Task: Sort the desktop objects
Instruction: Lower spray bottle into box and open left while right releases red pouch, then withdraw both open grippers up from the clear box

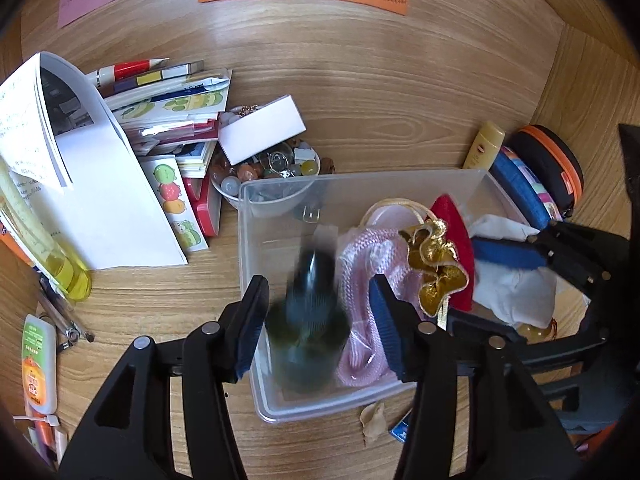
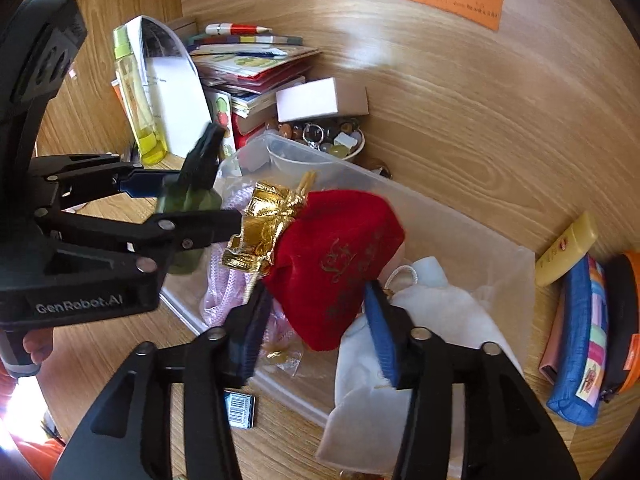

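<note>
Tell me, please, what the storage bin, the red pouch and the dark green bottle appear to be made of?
Storage bin: frosted translucent plastic; the bowl shows through its wall. Red pouch: velvet-like matte cloth with shiny gold fabric trim and gold print. Dark green bottle: translucent, glass or plastic; motion blur leaves it open.

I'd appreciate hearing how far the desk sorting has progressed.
Done: the red pouch, pink cord and white cloth lie in the clear bin. In hand: the left tongs stand open around a blurred green bottle. Left: the booklet pile and bead bowl.
</note>
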The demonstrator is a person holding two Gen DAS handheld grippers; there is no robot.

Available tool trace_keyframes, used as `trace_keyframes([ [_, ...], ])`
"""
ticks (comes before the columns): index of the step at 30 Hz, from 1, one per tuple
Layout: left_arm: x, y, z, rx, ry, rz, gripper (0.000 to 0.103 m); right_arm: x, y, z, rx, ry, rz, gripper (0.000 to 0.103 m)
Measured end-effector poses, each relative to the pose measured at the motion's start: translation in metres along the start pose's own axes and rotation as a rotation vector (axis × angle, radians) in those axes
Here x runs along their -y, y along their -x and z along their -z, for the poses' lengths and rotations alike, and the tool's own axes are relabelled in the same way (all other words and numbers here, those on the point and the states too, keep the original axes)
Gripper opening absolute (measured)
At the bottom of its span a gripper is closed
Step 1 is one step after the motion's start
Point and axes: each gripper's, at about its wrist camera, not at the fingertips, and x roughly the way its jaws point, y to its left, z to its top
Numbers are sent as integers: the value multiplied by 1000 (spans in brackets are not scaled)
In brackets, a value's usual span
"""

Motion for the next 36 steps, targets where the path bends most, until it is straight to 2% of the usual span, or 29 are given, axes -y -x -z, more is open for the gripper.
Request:
trace_keyframes([
  [3,4,2,2,0,-10,-11,52,-6,9,0,30,23,37,63],
  [5,5,6,4,4,-17,-19,52,-8,14,0,42,33,52,65],
  [12,10,26,7,49,-28,-46,70,-11,33,3,68,34,88,68],
  [15,11,36,10,72,-26,-61,78,-11,43,4,92,21,122,84],
  [17,12,44,12,82,-24,-64,79,-10,50,5,107,18,134,84],
  [21,12,59,16,103,-7,-61,89,-10,68,12,132,3,158,87],
  [28,18,79,35,113,10,-52,90,-5,94,31,167,-52,162,92],
  [36,21,80,65,71,35,-45,92,3,111,59,174,-107,159,92],
])
